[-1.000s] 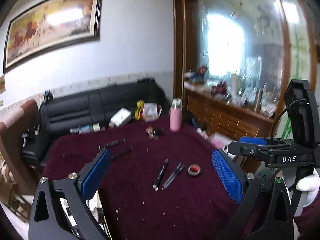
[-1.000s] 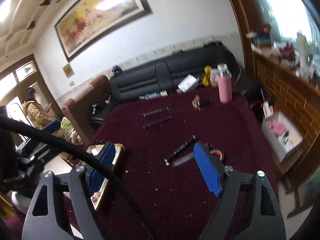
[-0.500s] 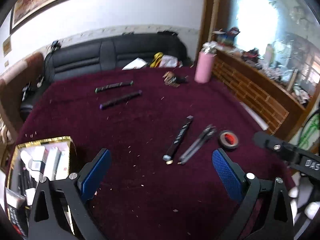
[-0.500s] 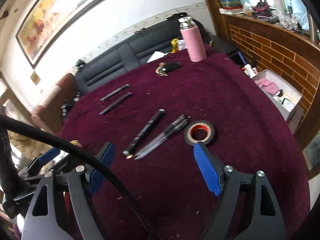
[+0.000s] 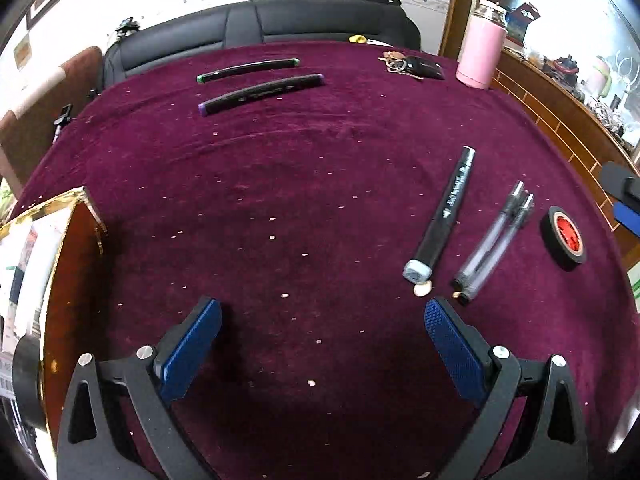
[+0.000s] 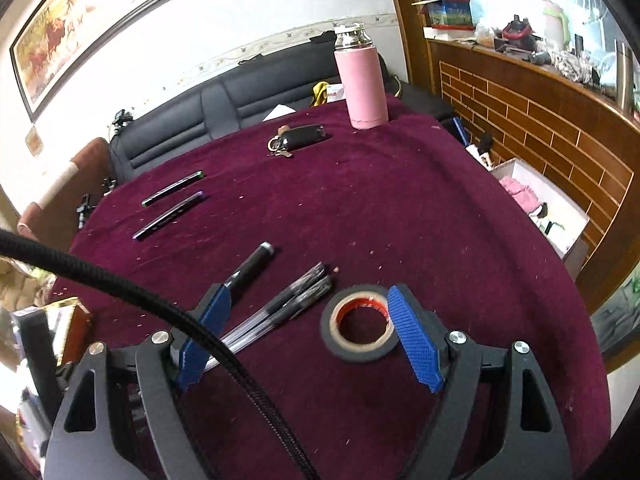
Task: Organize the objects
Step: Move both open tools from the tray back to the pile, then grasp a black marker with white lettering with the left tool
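Lying flat on the maroon tablecloth [image 5: 320, 160]: black tape roll [image 6: 360, 326] with red core, two clear pens [image 6: 280, 308] side by side just left of it, thick black marker [image 5: 444, 216] left of those, pale cap toward camera. Framing the tape and pens between the right gripper [image 6: 308, 334] fingers, spread wide, nothing clamped; right blue pad [image 6: 414, 340] overlapping the tape's rim in view, contact can't tell. Crossing the left finger: black braided cable [image 6: 180, 316].

Hovering over bare cloth, left gripper [image 5: 320, 344], fingers released and wide apart, empty. Marker cap and pen tips just beyond its right pad [image 5: 452, 348]. Sitting at far left table edge: gold-rimmed box [image 5: 52, 248] with packaged items inside, contents unclear.

Farther back: two slim dark markers [image 5: 256, 80] roughly parallel, one green-ended, one purple-ended. Near far right corner: key bunch with black fob [image 6: 300, 138], pink bottle [image 6: 362, 80] upright with metal lid. Behind table: black sofa [image 6: 224, 108], framed painting [image 6: 92, 20] on wall, brick-patterned counter [image 6: 540, 128] at right.
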`<action>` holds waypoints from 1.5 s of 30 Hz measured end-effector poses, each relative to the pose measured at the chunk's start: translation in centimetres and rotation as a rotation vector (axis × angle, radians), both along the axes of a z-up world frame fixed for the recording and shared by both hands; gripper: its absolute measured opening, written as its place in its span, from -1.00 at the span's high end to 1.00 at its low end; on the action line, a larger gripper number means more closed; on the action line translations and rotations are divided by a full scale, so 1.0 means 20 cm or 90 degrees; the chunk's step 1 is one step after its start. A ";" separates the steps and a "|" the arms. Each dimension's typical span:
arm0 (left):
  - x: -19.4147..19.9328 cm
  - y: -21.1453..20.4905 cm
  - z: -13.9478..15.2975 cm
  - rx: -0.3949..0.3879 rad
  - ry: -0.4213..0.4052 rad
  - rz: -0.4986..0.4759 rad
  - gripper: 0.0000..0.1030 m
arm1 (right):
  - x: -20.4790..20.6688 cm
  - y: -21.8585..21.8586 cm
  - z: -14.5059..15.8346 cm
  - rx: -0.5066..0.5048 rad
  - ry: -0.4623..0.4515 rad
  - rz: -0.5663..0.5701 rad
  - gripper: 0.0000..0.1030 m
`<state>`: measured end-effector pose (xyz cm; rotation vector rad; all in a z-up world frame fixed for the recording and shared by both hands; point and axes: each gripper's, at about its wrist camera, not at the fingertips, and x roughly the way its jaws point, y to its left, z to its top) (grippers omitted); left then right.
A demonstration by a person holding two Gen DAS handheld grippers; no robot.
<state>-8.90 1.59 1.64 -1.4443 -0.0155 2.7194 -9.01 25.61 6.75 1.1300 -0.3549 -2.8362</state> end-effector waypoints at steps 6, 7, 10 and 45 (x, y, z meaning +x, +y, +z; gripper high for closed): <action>0.00 0.03 -0.01 -0.026 -0.008 -0.001 -0.97 | -0.02 0.01 -0.07 0.034 -0.007 0.002 -0.57; 0.01 0.03 -0.01 -0.027 -0.007 -0.001 -0.97 | -0.02 0.01 -0.07 0.039 -0.006 -0.001 -0.57; 0.00 0.02 -0.01 -0.024 -0.008 -0.002 -0.97 | -0.02 0.03 -0.07 0.049 0.000 -0.005 -0.57; -0.32 0.51 0.03 -0.205 0.003 -0.242 1.00 | -0.03 0.36 -0.09 -0.189 -0.009 0.002 -0.58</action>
